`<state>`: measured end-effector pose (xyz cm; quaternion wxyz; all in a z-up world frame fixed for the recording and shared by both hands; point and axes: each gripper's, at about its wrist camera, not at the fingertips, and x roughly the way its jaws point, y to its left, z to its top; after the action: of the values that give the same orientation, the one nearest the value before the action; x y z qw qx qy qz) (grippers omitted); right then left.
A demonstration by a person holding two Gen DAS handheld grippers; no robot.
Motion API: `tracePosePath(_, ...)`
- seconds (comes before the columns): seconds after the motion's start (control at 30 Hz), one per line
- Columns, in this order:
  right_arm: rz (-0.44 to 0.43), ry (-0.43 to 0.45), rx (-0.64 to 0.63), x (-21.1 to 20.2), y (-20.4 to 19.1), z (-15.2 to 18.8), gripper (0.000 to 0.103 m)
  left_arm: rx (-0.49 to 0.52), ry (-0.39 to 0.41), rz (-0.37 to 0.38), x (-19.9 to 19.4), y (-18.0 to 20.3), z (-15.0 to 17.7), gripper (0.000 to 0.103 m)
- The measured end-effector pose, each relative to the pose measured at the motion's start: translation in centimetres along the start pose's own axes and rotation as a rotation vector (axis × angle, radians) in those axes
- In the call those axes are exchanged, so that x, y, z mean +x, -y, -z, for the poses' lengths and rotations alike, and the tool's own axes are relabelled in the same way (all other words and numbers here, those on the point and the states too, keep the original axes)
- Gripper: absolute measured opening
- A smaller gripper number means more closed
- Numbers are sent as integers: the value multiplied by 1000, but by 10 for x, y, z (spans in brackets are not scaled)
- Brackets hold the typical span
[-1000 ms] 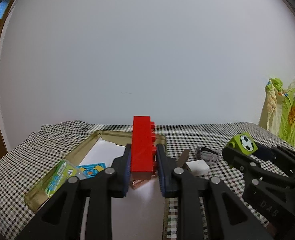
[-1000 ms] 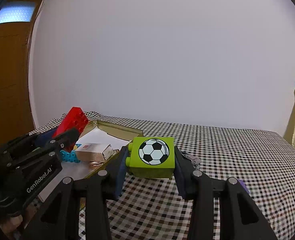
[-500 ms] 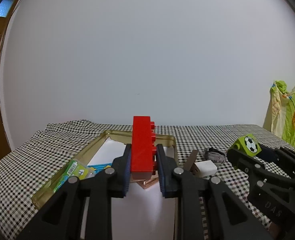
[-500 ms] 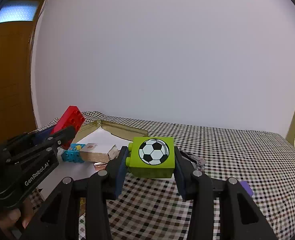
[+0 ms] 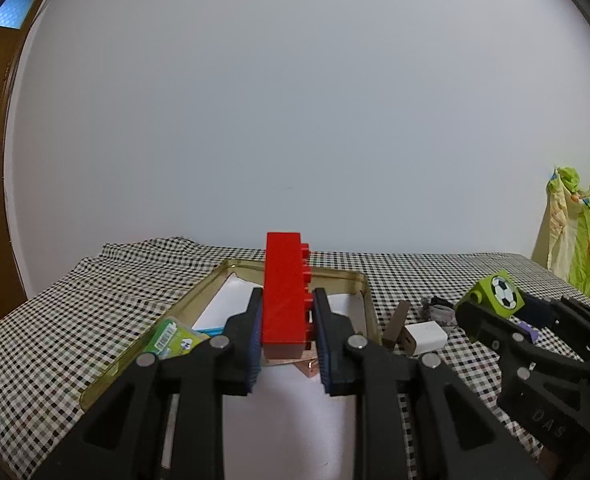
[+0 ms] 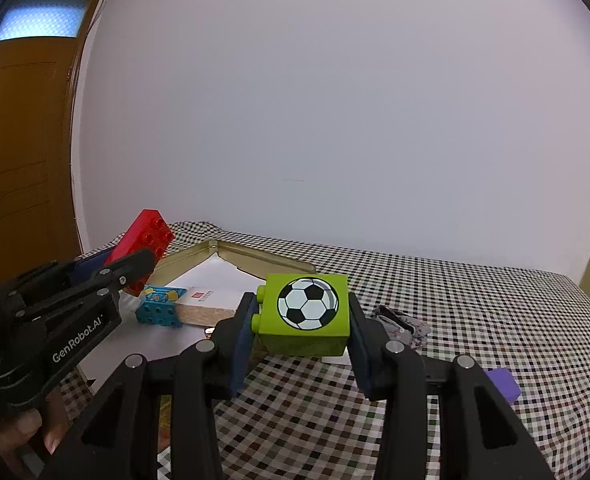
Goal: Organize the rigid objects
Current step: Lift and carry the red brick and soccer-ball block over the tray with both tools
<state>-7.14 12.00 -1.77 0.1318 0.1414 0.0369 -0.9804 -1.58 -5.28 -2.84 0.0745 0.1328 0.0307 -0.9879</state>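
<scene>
Nothing has changed over the last second: the left gripper (image 5: 287, 330) stays clamped on the red brick (image 5: 285, 292) above the tray (image 5: 365, 288), the right gripper (image 6: 301, 320) on the green football block (image 6: 307, 312), both awaiting placement.

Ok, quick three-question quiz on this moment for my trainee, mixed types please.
1. True or false: the left tongs grip a red brick.
2. What picture is on the green block in the right tongs?
3. The blue brick lies: A) in the gold tray, B) on the checked cloth, C) on the green block.

Key: 1 true; 2 a football; 3 A.
</scene>
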Motion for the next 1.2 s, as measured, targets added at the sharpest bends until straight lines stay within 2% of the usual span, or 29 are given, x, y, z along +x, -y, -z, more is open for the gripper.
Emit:
tracePosePath(0.13, -12, -2, -11, -7, -18, -1, 45, -9, -3, -10, -1, -7, 0, 22)
tracePosePath(0.3, -24, -8, -20, -21, -17, 1, 45, -13, -6, -24, -3, -14, 0, 22)
tracePosePath(0.47, -44, -17, -33, -19, -23, -12, 45, -15, -29, -34, -2, -23, 1, 22)
tracePosePath(0.93, -143, -108, -69, 13, -40, -23, 45, -5, -199, -22, 24, -34, 2, 22)
tracePosePath(1.2, -199, -175, -92, 16, -48, -28, 45, -6, -250, -41, 27, -37, 2, 22)
